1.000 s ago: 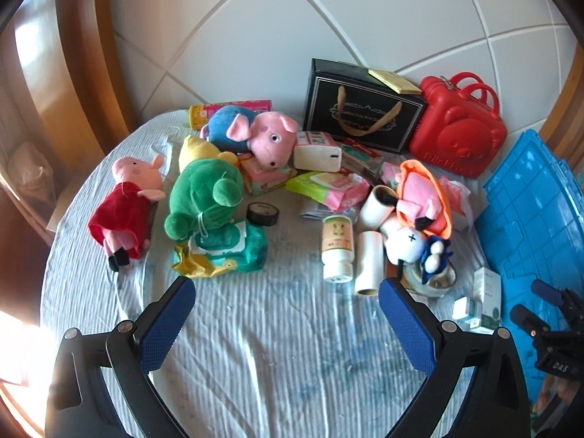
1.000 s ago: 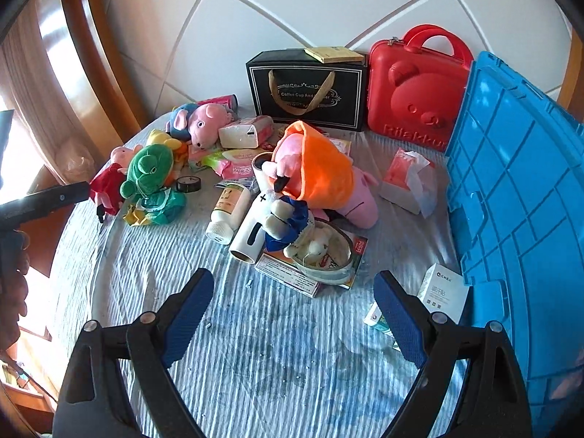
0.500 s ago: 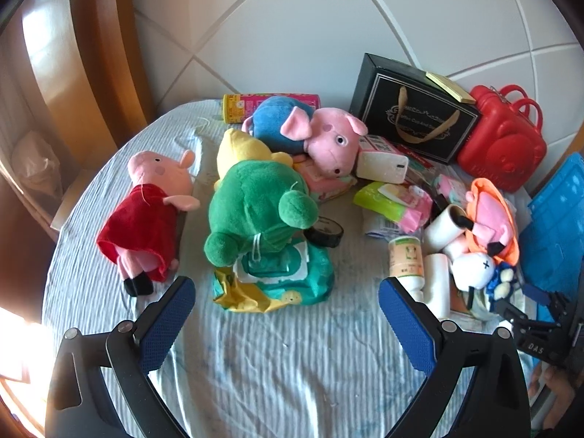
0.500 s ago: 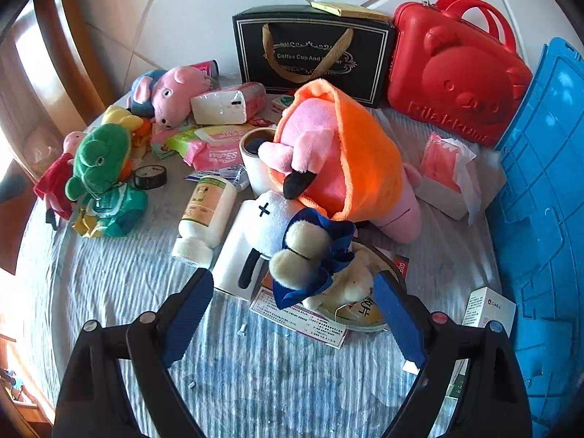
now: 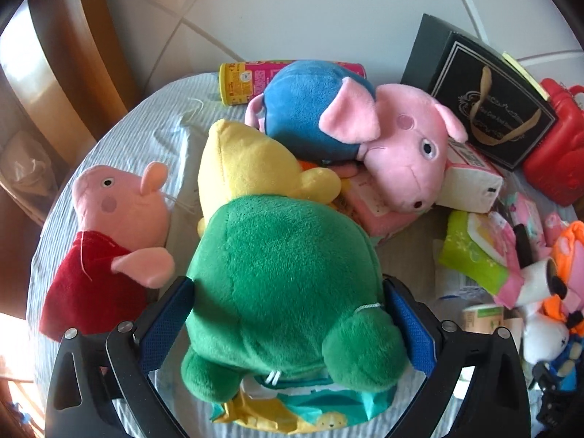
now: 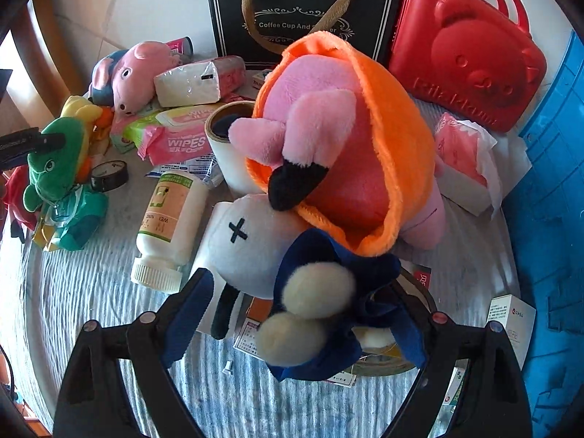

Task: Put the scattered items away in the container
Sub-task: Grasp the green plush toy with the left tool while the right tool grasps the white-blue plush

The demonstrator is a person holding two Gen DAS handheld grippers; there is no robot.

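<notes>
In the left wrist view my left gripper [image 5: 290, 325] stands open, its blue pads on either side of a green plush toy [image 5: 284, 277] that lies on a teal wipes pack [image 5: 321, 408]. In the right wrist view my right gripper [image 6: 303, 314] is open too, straddling a white plush in a blue dress [image 6: 255, 248]. That plush leans against a pink flamingo plush in an orange hood [image 6: 346, 146]. The blue container [image 6: 554, 219] rises along the right edge of the striped table.
A pig plush in a red dress [image 5: 109, 241], a yellow plush [image 5: 248, 160] and a pink pig in blue [image 5: 365, 127] crowd the green toy. A white bottle [image 6: 171, 226], wipes [image 6: 175, 135], a black gift bag [image 6: 303, 18] and a red bear case [image 6: 463, 47] lie further off.
Both grippers have come down toward the table. The left one moved onto the green plush, which now sits between its jaws. The right one closed in on the white plush.
</notes>
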